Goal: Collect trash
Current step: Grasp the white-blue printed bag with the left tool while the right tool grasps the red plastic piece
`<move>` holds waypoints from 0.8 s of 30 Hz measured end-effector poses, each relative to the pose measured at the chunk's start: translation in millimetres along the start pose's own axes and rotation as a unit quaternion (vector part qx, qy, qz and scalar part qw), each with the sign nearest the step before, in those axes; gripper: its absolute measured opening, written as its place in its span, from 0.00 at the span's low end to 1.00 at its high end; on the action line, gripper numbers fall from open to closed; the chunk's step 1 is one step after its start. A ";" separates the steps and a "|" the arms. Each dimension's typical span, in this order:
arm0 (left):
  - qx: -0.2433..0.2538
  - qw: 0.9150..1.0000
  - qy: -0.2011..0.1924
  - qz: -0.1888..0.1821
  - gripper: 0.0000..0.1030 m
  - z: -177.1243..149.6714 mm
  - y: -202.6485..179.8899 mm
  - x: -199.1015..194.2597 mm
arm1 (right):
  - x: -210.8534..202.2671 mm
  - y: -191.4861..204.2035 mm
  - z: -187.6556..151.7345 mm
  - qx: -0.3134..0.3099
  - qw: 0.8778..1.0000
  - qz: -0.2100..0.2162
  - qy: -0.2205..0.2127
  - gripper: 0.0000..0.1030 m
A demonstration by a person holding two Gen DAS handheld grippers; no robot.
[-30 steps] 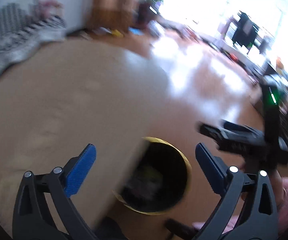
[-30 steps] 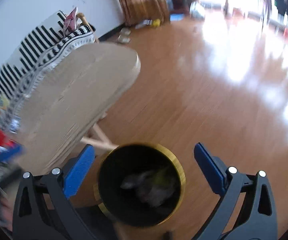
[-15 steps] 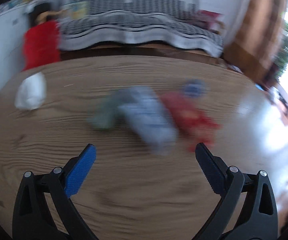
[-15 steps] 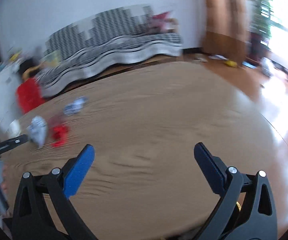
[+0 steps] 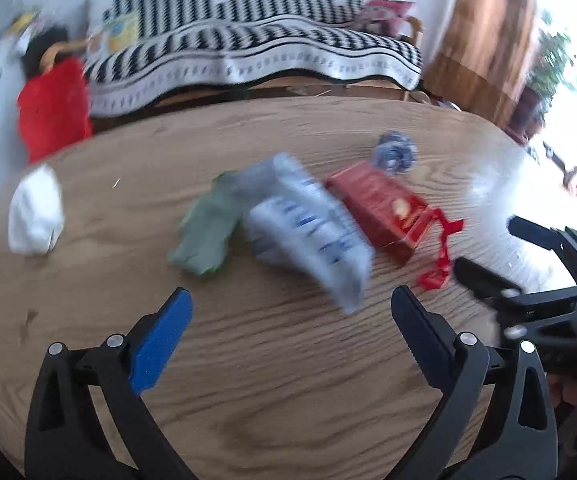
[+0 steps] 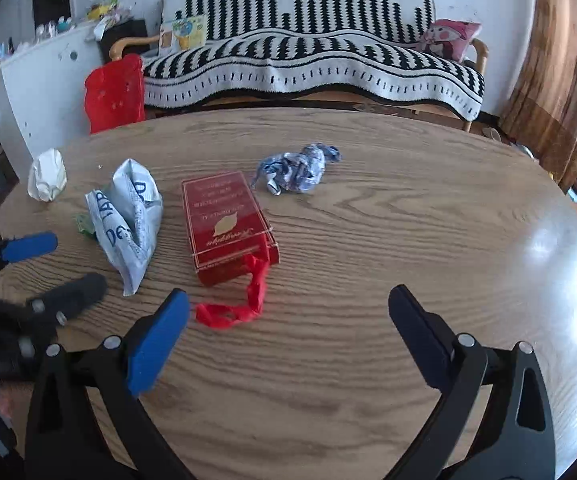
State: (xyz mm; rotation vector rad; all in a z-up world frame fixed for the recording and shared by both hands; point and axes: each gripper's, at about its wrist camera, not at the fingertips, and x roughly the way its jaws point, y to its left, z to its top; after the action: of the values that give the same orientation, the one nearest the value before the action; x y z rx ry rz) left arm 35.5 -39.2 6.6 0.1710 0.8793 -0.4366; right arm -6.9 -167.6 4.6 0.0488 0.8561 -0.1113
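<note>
Trash lies on a wooden table (image 6: 368, 240): a red box (image 6: 228, 224) with a loose red ribbon (image 6: 244, 304), a grey-white printed bag (image 6: 128, 220), a crumpled blue-white wrapper (image 6: 296, 168), a white paper ball (image 6: 46, 174) and a green scrap (image 6: 84, 224). The same box (image 5: 380, 208), bag (image 5: 308, 232), green scrap (image 5: 208, 228), wrapper (image 5: 394, 152) and paper ball (image 5: 34, 212) show in the left wrist view. My left gripper (image 5: 292, 340) is open and empty, near the bag. My right gripper (image 6: 288, 336) is open and empty, near the ribbon.
A sofa with a black-and-white striped throw (image 6: 312, 60) stands behind the table. A red chair (image 6: 114, 92) and a white cabinet (image 6: 36, 92) are at the back left. A wooden door or curtain (image 6: 560, 68) is at the right.
Both grippers have swung from over the black bin on the floor to over the table. The trash pieces have come into view in front of both open grippers.
</note>
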 end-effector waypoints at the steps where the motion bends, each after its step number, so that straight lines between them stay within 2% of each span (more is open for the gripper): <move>1: 0.003 1.000 0.001 0.014 0.94 7.4 -2.2 8.6 | 5.6 1.1 4.2 -0.009 1.000 -0.014 0.006 0.84; 5: -0.012 1.000 0.009 0.011 0.94 13.7 -4.0 19.5 | 26.2 -8.0 11.8 0.002 0.999 0.007 0.035 0.77; 7: -0.010 1.000 0.020 0.016 0.94 14.6 -4.3 29.6 | 37.5 -10.1 13.8 0.009 0.998 0.024 0.053 0.66; 8: -0.010 1.000 0.024 0.016 0.94 14.9 -3.0 33.3 | 42.1 -8.0 15.3 0.005 0.998 0.025 0.054 0.65; 9: -0.013 0.999 0.028 0.013 0.94 16.2 -1.6 38.6 | 42.7 -6.0 15.5 -0.003 0.999 0.021 0.050 0.59; 10: -0.016 0.999 0.031 0.007 0.91 17.3 0.5 44.9 | 43.2 -3.0 15.8 -0.012 0.999 0.018 0.047 0.56; 11: -0.018 0.999 0.038 0.005 0.75 18.7 2.3 52.0 | 43.0 0.0 15.8 -0.019 0.999 0.022 0.041 0.49; 12: -0.014 0.999 0.037 0.012 0.71 21.7 1.9 56.9 | 42.4 1.9 14.9 -0.022 0.999 0.025 0.038 0.43; 13: 0.000 0.999 0.029 0.028 0.66 23.3 -1.4 58.2 | 41.8 4.4 13.9 -0.027 0.999 0.028 0.035 0.30; 15: -0.004 1.000 0.026 0.013 0.64 24.1 -2.0 60.2 | 38.8 10.5 10.7 -0.038 0.998 0.030 0.029 0.19; 18: -0.012 1.000 0.025 -0.012 0.60 24.1 -4.0 54.1 | 35.0 8.5 3.8 -0.033 0.999 0.034 0.022 0.15; 24: -0.016 1.000 0.001 -0.013 0.59 25.6 -5.9 37.2 | 13.2 -19.1 -1.3 0.018 0.999 0.045 -0.008 0.11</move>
State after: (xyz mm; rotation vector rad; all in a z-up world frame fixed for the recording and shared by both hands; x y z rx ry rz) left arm 71.7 -63.8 -5.9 0.1299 0.8919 -0.4464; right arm -1.5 -187.4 -6.1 0.1209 0.8338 -0.0423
